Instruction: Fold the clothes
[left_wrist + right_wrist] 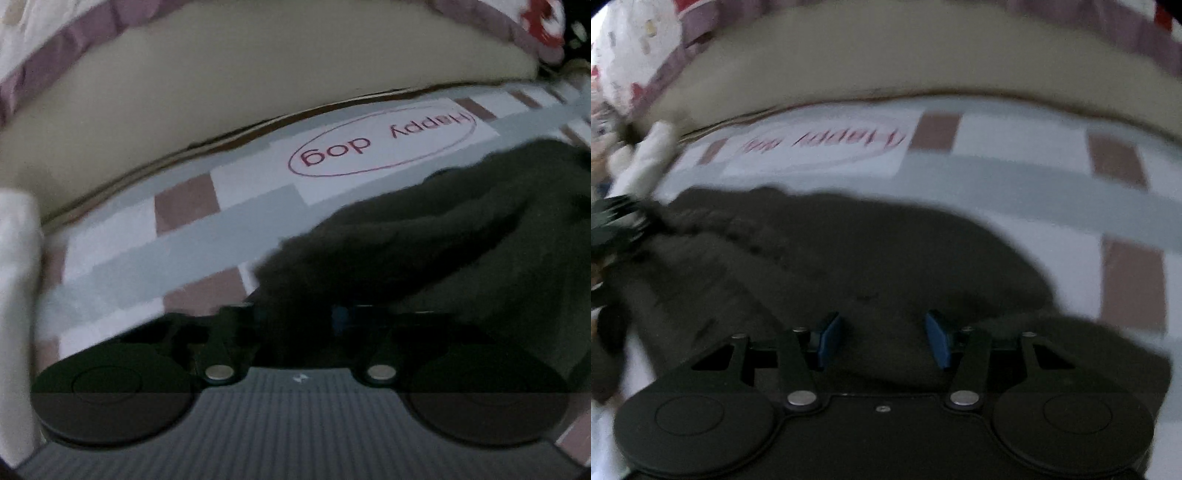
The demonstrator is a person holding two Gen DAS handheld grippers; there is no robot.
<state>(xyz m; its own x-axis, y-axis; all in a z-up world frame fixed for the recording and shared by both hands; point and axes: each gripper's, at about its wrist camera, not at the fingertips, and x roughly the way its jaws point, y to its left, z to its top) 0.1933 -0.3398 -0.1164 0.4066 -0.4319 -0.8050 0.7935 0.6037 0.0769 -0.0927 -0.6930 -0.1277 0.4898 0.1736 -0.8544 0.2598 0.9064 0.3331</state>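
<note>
Your dark garment (849, 258) lies rumpled on a checked "Happy dog" bedsheet (229, 236), beige headboard (221, 81) behind. Your right gripper (884, 339) gapes wide over it; your left gripper's (295, 314) jaws are too dark to judge.

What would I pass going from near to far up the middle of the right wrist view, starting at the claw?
Right claw, open with blue pads → dark garment → checked bedsheet with its blurred red lettering → beige padded edge.
</note>
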